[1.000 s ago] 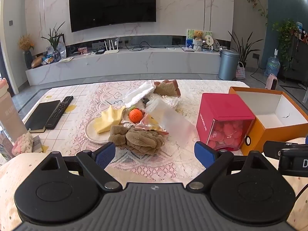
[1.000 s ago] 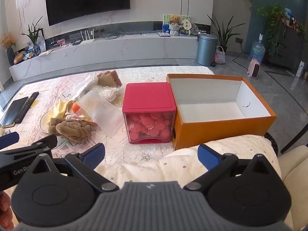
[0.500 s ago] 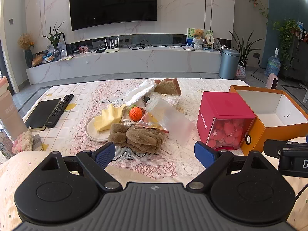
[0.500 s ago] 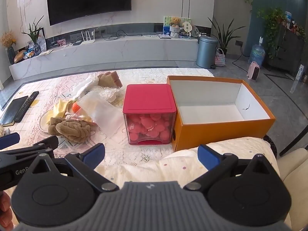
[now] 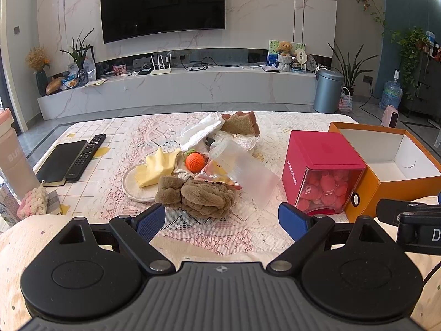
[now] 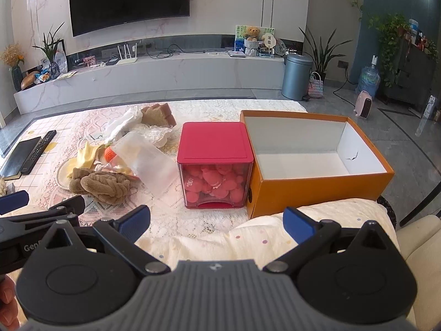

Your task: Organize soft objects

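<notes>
Both tongs spread wide, empty. Left tongs (image 5: 222,218) sit nearest the brown plush bundle (image 5: 197,197), dead ahead, its long axis crosswise; right tongs (image 6: 216,220) face the orange box (image 6: 317,184), ahead-right.

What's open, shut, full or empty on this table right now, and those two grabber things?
Orange box: open, empty.
Red-lidded box: lid on, full of pink pieces.
TV: off.
Left gripper: fingers open, holding nothing.
Right gripper: fingers open, holding nothing.
</notes>
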Demonstrator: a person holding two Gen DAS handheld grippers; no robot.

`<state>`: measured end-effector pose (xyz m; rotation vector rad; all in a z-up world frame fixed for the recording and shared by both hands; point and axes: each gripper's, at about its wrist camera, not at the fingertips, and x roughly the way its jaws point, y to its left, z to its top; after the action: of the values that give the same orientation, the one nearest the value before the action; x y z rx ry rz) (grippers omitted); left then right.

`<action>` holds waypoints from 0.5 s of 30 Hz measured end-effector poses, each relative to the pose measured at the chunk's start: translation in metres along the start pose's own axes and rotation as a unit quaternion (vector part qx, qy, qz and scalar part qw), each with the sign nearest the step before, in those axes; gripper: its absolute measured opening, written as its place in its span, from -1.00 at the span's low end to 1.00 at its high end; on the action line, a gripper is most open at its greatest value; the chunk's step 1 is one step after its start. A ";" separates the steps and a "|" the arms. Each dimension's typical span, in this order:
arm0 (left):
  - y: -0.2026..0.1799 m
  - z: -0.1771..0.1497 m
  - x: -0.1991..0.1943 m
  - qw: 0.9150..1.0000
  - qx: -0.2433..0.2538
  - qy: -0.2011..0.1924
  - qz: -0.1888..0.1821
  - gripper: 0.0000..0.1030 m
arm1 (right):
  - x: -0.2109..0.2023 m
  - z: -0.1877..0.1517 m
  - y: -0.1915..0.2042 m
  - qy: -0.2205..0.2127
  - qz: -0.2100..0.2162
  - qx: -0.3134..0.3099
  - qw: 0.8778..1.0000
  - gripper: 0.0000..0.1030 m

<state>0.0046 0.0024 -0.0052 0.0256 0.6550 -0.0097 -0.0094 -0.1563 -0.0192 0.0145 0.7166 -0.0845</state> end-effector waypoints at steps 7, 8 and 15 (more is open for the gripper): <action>0.000 -0.006 -0.001 1.000 -0.003 0.001 0.000 1.00 | 0.000 -0.001 0.002 -0.001 -0.001 -0.005 1.000 0.95; 0.000 -0.007 -0.001 1.000 -0.003 0.000 0.000 1.00 | 0.000 -0.001 0.002 -0.001 -0.001 -0.005 1.000 0.95; 0.000 -0.006 -0.001 1.000 -0.003 0.001 0.000 1.00 | 0.000 0.000 0.003 0.001 -0.003 -0.007 1.000 0.95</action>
<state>0.0007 0.0020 -0.0094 0.0209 0.6566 -0.0071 -0.0090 -0.1530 -0.0198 -0.0018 0.7189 -0.0859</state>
